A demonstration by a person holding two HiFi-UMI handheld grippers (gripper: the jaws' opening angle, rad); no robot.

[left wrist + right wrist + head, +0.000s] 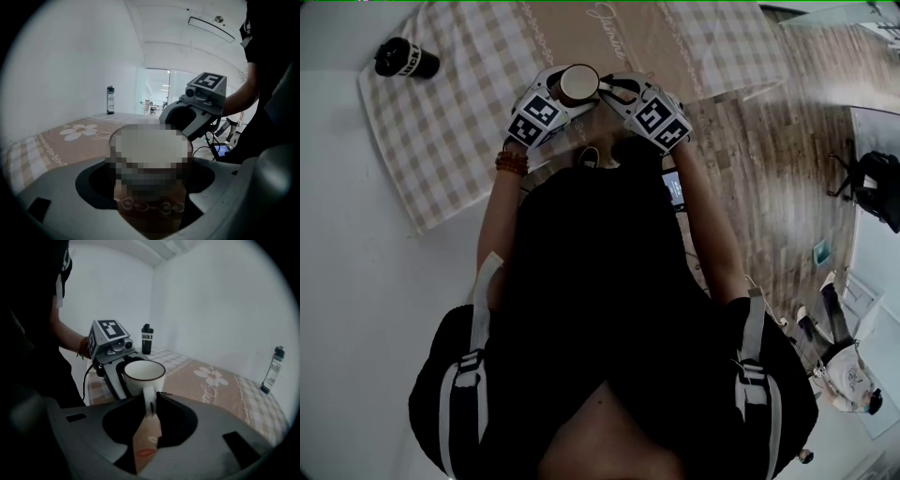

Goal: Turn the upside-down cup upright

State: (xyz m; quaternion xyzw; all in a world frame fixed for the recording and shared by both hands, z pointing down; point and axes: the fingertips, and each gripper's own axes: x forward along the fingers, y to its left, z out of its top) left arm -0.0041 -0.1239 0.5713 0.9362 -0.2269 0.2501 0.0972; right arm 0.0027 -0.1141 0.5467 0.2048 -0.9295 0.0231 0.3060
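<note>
A white cup with a brown rim is held upright, mouth up, between both grippers above the near edge of the table. In the head view the cup shows from above between the two marker cubes. My left gripper is shut around the cup's body, which fills the gap between its jaws; a mosaic patch covers part of it. My right gripper is shut on the cup's handle, pinched between its narrow jaws. Each gripper faces the other across the cup.
A checked cloth with a beige flower runner covers the table. A black bottle stands at the far left, and a second bottle shows at the right. Wooden floor lies to the right, with a lit screen near the person.
</note>
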